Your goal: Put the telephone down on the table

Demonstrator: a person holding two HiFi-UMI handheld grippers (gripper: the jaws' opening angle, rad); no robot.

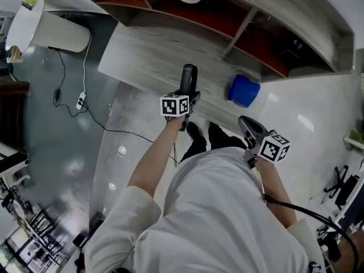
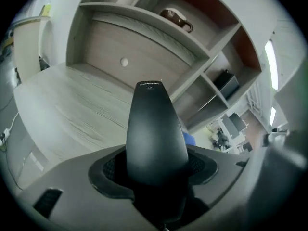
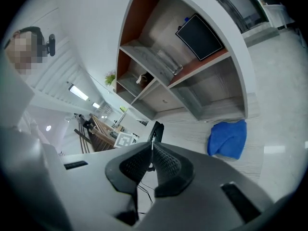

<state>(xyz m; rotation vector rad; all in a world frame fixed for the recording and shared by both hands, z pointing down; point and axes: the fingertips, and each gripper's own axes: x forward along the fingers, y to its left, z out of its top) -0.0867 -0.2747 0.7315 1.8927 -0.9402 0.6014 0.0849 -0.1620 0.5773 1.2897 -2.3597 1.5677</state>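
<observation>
Left gripper view: L gripper (image 2: 156, 170) is clamped on a black telephone (image 2: 155, 129). The handset stands upright btwn the pads, w/ its rounded end sticking out well past the fingertips. A wood-grain table (image 2: 72, 105) lies beyond and below the fingertips; head view has the phone over the table's near edge, off the surface. R gripper (image 3: 151, 160) is pinched tight, pads touching, w/ nothing btwn them. A blue cloth (image 3: 228, 138) sits on the table ahead & to the right of its fingertips.
</observation>
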